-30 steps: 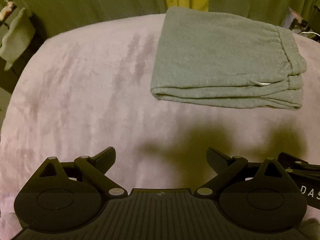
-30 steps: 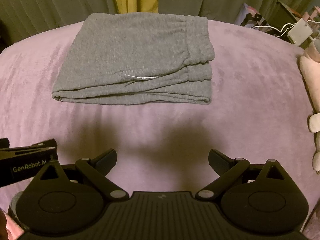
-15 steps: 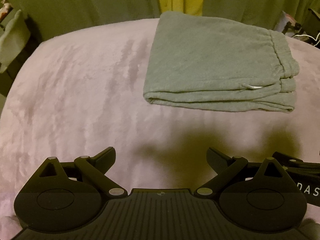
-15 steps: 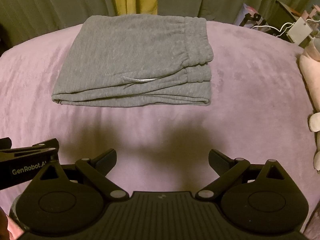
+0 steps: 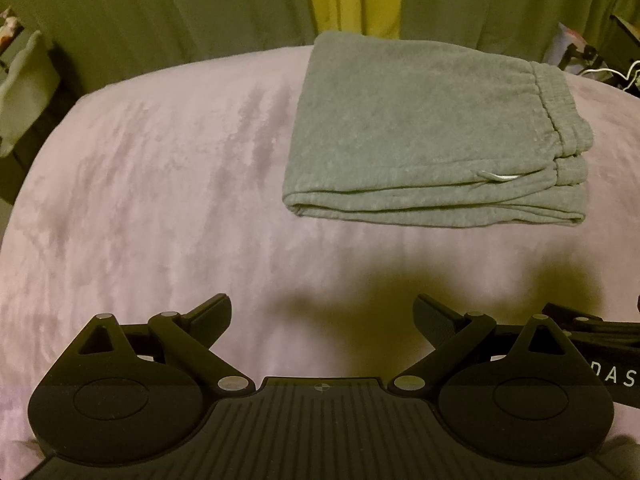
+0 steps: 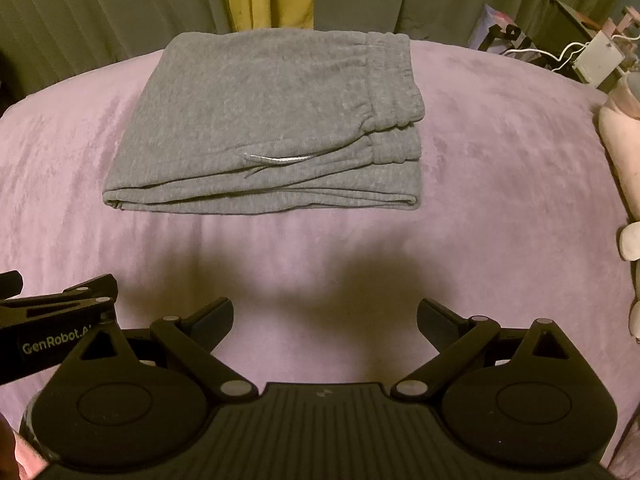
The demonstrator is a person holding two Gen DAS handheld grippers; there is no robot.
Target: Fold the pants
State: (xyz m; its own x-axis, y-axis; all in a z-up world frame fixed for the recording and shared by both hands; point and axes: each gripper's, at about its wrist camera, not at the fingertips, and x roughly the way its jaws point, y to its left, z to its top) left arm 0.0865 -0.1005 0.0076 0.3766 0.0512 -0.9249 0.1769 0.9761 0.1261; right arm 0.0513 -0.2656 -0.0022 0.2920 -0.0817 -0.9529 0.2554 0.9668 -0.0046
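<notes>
Pants (image 6: 272, 120): grey sweatpants, folded into a stacked rectangle on the blanket (image 6: 500, 200), toward its far side; waistband at the right end, folded edge at the left.
Drawstring (image 6: 276, 159): a pale tip pokes out between layers on the near side.
Left gripper (image 5: 322, 316): jaws spread wide, holding nothing, well short of the cloth.
Right gripper (image 6: 325, 318): also spread and empty, just beside the left one.
Progress: the fold looks finished; at most a tidy-up remains.
Handling: soft, limp knit, likely light, and it will sag and slide open if lifted by one layer.
Where to grip: pinch all layers at the near corners together, or the thick elastic waistband, which gives the firmest hold.
</notes>
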